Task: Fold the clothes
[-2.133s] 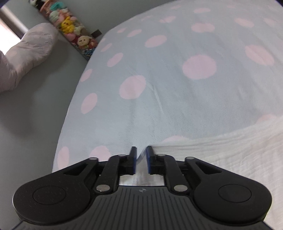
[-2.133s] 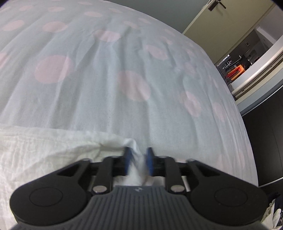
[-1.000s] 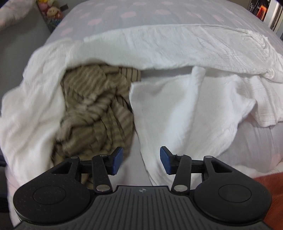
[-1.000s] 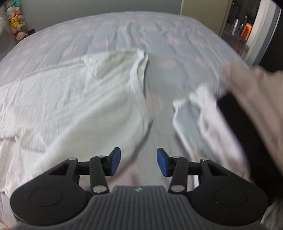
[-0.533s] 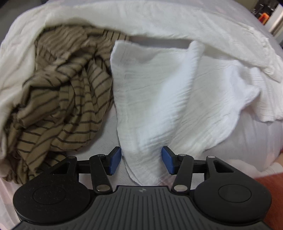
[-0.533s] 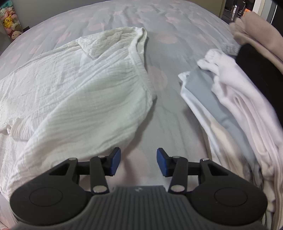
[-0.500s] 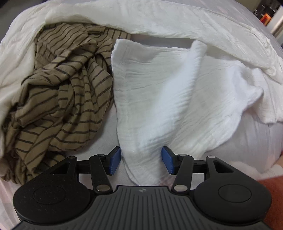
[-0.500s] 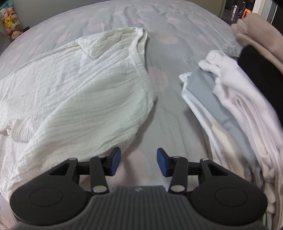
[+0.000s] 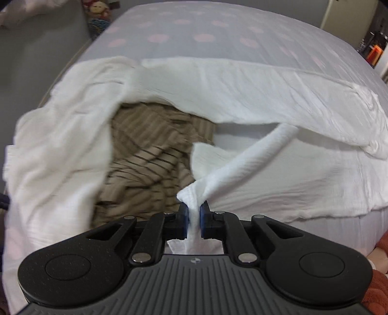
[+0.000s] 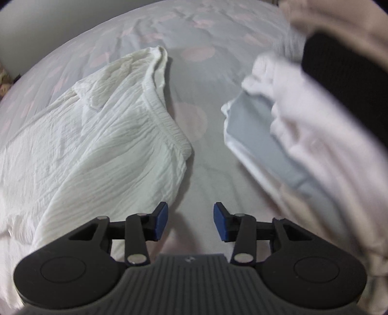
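Two handheld grippers work over a bed covered by a pale blue sheet with pink polka dots (image 9: 218,31). At the near edge of the left wrist view, the left gripper (image 9: 193,216) has its blue-padded fingers (image 9: 184,218) closing, clamped on a bunched corner of a white crinkled cotton garment (image 9: 242,169), and the pinched fabric rises from the bed in a taut ridge running far and to the right. This garment spreads across the middle of the bed, with one long folded band lying across its far side and a loose mass on the left. Inside the hollow between those parts sits a crumpled brown garment with dark stripes (image 9: 150,157), just left of the gripped corner and partly covered by the white cloth. A row of small plush toys (image 9: 97,12) stands at the far left beside the bed. In the right wrist view, the right gripper (image 10: 190,221) hangs over bare sheet with its fingers (image 10: 162,220) apart, closing slightly, with nothing between them; the left one lies just beside the near hem of the white garment's gathered waistband edge (image 10: 167,130). To the right lies a blurred pile of folded clothes in pale pink, grey-blue, black and beige (image 10: 303,135), apart from the white garment.
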The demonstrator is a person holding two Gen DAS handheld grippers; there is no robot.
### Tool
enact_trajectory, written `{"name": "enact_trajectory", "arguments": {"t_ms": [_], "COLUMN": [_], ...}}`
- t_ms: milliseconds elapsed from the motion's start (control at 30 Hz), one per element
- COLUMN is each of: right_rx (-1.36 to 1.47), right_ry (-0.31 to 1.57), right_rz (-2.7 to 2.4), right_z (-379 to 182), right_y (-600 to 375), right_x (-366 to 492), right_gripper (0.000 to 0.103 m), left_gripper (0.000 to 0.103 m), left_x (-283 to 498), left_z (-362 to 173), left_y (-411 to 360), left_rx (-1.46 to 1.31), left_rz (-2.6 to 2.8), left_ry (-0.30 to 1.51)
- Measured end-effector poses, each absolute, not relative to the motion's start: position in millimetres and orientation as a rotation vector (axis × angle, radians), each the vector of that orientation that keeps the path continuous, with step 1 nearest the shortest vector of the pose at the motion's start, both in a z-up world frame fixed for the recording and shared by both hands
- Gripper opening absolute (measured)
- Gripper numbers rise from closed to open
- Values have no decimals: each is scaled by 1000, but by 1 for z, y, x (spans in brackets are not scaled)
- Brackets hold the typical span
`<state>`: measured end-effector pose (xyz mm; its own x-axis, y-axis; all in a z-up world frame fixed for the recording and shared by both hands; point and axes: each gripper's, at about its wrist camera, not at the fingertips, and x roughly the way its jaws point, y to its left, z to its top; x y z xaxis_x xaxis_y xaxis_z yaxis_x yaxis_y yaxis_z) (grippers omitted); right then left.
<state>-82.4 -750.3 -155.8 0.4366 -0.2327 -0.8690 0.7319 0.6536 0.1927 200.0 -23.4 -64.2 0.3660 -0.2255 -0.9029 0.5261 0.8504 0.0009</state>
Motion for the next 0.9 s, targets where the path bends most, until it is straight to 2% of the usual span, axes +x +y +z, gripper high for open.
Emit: {"name": "enact_trajectory", "arguments": {"t_ms": [233, 400, 533, 667, 900], "right_rx": [761, 713, 706, 635, 839], "right_ry": [822, 820, 788, 835, 743], "right_rz": [-544, -566, -624, -697, -668], "right_z": [-152, -149, -145, -151, -179], "right_y": [-747, -750, -761, -769, -771], "right_x": [-64, -44, -55, -65, -70], "right_gripper": [42, 42, 42, 42, 48], "left_gripper": [7, 7, 7, 7, 7], "left_x": [197, 194, 196, 203, 201], "left_z": [-53, -59, -56, -57, -62], "left_y": [-15, -11, -6, -1, -10], "left_rx": [396, 407, 438, 442, 479], "left_rz": [-404, -371, -304, -268, -266], "left_ry": [1125, 1151, 1158, 1169, 1178]}}
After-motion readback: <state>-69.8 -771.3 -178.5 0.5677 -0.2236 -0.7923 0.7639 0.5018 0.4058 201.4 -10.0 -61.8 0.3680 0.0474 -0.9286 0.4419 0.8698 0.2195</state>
